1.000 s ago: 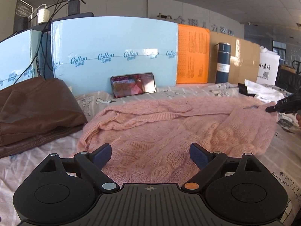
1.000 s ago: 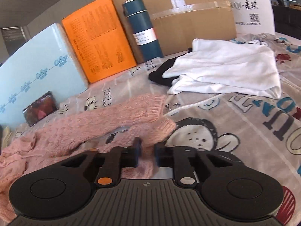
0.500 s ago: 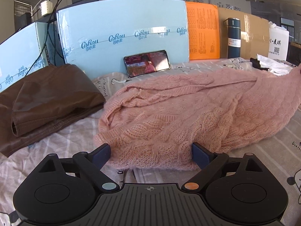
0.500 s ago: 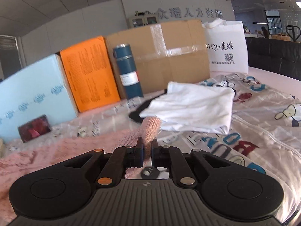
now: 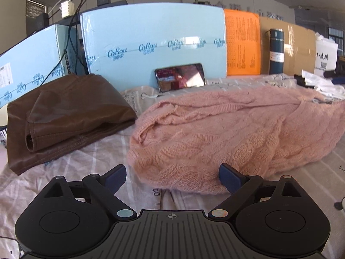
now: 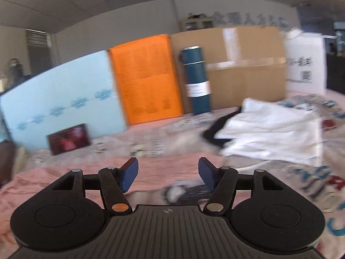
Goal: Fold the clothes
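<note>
Left gripper (image 5: 172, 178) jaws spread wide, empty, near hem of pink knit sweater (image 5: 226, 133) lying bunched on printed bedsheet (image 5: 103, 157). Right gripper (image 6: 168, 173) also parted, holding nothing, above sweater's far end; view blurred. Brown leather garment (image 5: 64, 116) folded left. White clothes (image 6: 273, 133) piled right. Teal flask (image 6: 196, 82) upright, closed, against cardboard box (image 6: 243, 69); contents unseen.

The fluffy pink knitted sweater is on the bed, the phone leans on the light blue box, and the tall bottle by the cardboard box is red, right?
Not quite. The tall cylindrical bottle is dark blue with a white label, not red; the right wrist view shows it. The fluffy pink knitted sweater does lie on the bed, and the black phone leans on the light blue box.
</note>
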{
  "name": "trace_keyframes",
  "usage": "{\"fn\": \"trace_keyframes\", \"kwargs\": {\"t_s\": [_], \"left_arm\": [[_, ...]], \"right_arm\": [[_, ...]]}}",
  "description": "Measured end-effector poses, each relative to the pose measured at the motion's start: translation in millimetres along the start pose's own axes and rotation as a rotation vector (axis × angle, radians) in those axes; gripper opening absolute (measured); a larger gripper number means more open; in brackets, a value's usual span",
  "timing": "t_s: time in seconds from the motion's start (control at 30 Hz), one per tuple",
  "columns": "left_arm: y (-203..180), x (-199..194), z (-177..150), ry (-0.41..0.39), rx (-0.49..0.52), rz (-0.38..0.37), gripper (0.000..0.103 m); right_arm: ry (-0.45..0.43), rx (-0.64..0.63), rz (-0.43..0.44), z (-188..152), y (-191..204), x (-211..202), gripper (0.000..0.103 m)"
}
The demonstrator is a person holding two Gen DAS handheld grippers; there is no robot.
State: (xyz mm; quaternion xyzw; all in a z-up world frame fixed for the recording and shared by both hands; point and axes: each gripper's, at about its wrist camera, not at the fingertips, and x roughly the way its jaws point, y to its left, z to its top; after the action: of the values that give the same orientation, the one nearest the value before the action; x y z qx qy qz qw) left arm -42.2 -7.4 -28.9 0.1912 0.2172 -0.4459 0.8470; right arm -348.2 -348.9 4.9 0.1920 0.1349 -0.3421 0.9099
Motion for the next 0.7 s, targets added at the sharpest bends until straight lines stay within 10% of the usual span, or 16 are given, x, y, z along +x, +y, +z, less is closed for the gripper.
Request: {"fn": "trace_keyframes", "kwargs": {"t_s": [0.17, 0.33, 0.43, 0.7], "left_arm": [[3.7, -6.1, -5.6, -0.001, 0.005, 0.018, 0.100], [14.9, -18.6, -8.7, -0.045, -0.032, 0.045, 0.100], [20.8, -24.3, -6.6, -0.088, -0.058, 0.048, 0.100], [21.1, -22.5, 9.0, -0.204, -0.102, 0.017, 0.100]], "right_arm": [[0.262, -0.021, 0.394, -11.1, 84.0, 68.5, 0.060], [0.420, -0.187, 0.465, -41.7, 151.9, 105.3, 0.053], [0.391, -0.254, 0.496, -53.3, 159.6, 97.0, 0.014], [0.231, -0.174, 0.566, -27.5, 132.6, 17.5, 0.015]]}}
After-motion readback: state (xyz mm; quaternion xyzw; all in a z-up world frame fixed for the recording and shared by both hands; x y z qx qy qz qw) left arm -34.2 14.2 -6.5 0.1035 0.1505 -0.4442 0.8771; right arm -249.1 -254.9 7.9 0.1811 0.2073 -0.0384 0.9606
